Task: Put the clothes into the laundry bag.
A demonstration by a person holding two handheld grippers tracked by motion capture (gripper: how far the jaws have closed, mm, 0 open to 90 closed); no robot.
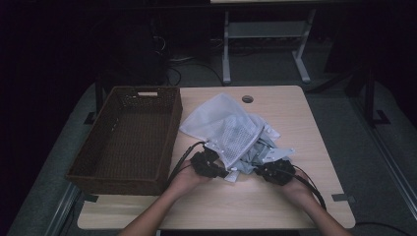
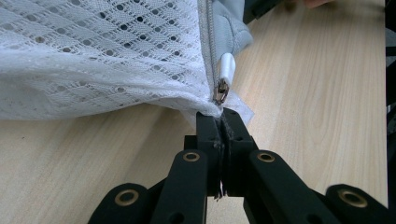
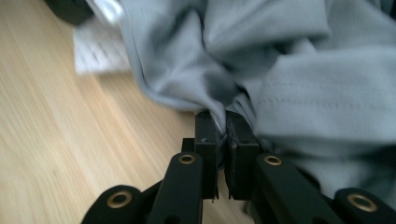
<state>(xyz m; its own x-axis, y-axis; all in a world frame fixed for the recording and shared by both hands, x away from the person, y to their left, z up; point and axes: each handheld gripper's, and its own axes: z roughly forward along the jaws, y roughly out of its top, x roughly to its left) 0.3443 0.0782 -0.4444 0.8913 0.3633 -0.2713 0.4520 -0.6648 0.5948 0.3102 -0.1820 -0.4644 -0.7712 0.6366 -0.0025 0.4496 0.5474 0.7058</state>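
Dim room, dark floor, legs of another table at the back. In the middle, a light wooden desk [image 1: 295, 196] with a round cable hole [image 1: 247, 99] near its far edge. On the desk's left part, a dark brown wicker basket [image 1: 105, 177], rectangular, with a handle slot in its far wall. Just right of the basket, near the desk's middle, a white mesh laundry bag [image 1: 223, 120], crumpled, with grey clothing [image 1: 255, 150] spilling from its near side. Two forearms entering from the bottom edge, each hand holding black tongs at the near edge of the bag. Left tongs [image 2: 220, 122] closed tight on the corner of the mesh bag, right below the zipper's end; white zipper pull [image 2: 227, 67] hanging just above the pinched corner. Right tongs [image 3: 222, 122] closed on a fold of the grey garment [image 3: 299, 74], cloth bunched between the pads, a patch of white mesh beyond it. Left and right tongs near each other, both low over the desk, cables trailing back toward the person.
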